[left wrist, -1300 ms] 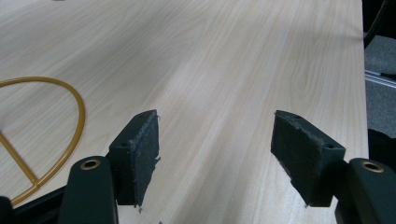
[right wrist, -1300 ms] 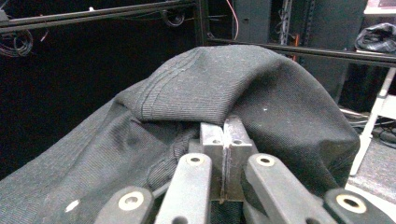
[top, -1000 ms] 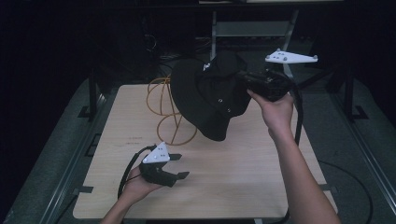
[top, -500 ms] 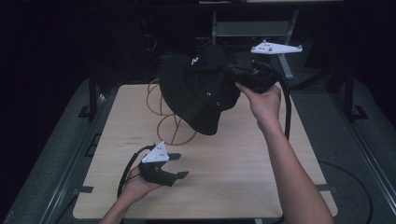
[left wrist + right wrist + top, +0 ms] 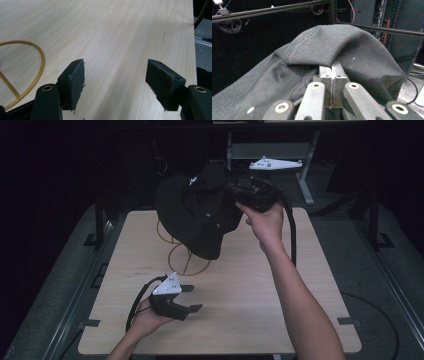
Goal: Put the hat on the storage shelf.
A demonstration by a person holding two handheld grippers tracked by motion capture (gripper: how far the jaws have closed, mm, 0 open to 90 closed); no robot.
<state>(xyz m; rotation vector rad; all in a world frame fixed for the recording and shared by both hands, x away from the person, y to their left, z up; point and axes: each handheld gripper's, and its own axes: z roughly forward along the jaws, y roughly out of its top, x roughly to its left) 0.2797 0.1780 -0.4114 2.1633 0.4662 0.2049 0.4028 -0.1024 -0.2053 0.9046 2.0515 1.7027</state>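
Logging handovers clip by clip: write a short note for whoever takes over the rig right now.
Right gripper: shut on the black hat, held in the air over the table's far edge, above the gold wire stand.
Left gripper: open, holding nothing, low over the near left of the table.
Done: hat gripped and raised.
Left: probably seat it on the stand, then release.

A black hat (image 5: 200,215) hangs in the air over the far half of the table (image 5: 250,285), held up at its right side by the right gripper (image 5: 239,195), whose jaws are hidden in the cloth. Under the hat, a gold wire stand (image 5: 181,254) lies on the table, partly covered by it. The left gripper (image 5: 192,298) rests low on the table near the front edge, well apart from the hat, its jaws spread with nothing between them.
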